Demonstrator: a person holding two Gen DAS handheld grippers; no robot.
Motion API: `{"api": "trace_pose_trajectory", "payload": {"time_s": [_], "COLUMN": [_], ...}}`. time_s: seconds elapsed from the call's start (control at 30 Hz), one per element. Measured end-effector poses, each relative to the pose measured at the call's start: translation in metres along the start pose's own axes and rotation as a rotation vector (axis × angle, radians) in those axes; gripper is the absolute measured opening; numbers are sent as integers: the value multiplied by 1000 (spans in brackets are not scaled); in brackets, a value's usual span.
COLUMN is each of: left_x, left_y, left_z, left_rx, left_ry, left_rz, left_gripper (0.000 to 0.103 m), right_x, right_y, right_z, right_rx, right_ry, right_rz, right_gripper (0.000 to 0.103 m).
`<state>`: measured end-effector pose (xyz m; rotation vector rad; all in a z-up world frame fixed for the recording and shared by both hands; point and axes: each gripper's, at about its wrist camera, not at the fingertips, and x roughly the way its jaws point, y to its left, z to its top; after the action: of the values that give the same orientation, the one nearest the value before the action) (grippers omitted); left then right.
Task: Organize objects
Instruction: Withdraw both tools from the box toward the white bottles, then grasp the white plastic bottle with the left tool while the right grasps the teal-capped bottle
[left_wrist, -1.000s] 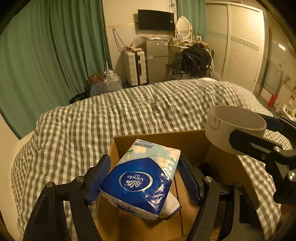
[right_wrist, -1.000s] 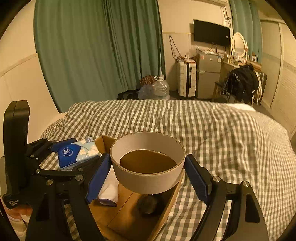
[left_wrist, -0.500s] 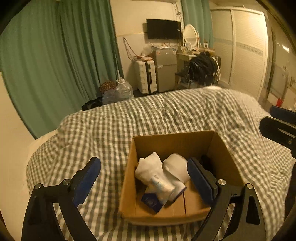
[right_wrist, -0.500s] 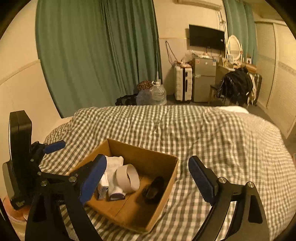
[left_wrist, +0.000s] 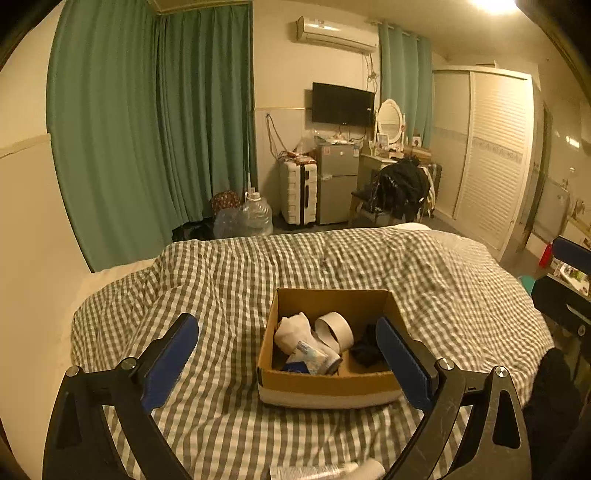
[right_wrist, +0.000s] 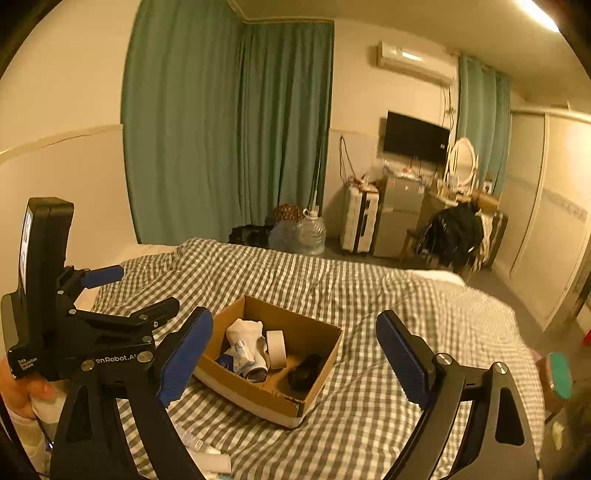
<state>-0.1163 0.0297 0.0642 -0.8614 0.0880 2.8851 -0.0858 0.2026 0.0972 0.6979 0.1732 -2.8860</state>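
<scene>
A cardboard box (left_wrist: 332, 384) (right_wrist: 251, 398) sits on the checked bed cover. Inside lie a blue tissue pack (left_wrist: 310, 360) (right_wrist: 240, 354), a tape roll (left_wrist: 338, 328) (right_wrist: 276, 343), a white cloth (left_wrist: 293, 328) (right_wrist: 245, 328) and a black object (left_wrist: 365, 349) (right_wrist: 304, 369). My left gripper (left_wrist: 284, 328) (right_wrist: 136, 291) hovers back from the box, its jaws opening with nothing between them. My right gripper (right_wrist: 293, 319) (left_wrist: 565, 277) is open and holds nothing, back from the box on its right side.
A white tube (left_wrist: 321, 470) (right_wrist: 207, 456) lies on the checked bed cover (left_wrist: 221, 280) near me. Beyond the bed stand a water jug (left_wrist: 256, 214), a white suitcase (left_wrist: 299, 192), a small fridge (left_wrist: 338, 181) and a chair heaped with dark clothes (left_wrist: 400, 188). Green curtains hang at the left.
The left gripper let go of the tissue pack and the right let go of the tape roll; both now lie in the box. Both grippers opened and drew back and up.
</scene>
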Motion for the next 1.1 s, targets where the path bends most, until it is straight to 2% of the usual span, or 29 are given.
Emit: {"api": "trace_pose_trajectory", "payload": {"time_s": [0.23, 0.5, 0.6, 0.8, 1.1], "left_x": [-23, -38, -38, -21, 13], "left_y": [9, 25, 29, 33, 24], "left_z": [-11, -47, -68, -125, -181], "left_rx": [2, -39, -46, -85, -86], "left_ry": [-1, 5, 22, 96, 223], "left_rz": [24, 52, 69, 106, 80], "left_gripper": [103, 103, 103, 103, 103], "right_x": [-42, -45, -35, -6, 55], "right_y": [23, 42, 45, 61, 74], "right_z": [-1, -25, -42, -97, -172], "right_rx": [-48, -103, -107, -137, -117], "right_ry": [-3, 34, 60, 148, 377], "right_rz": [25, 41, 63, 128, 227], "right_gripper": [90, 90, 90, 90, 90]}}
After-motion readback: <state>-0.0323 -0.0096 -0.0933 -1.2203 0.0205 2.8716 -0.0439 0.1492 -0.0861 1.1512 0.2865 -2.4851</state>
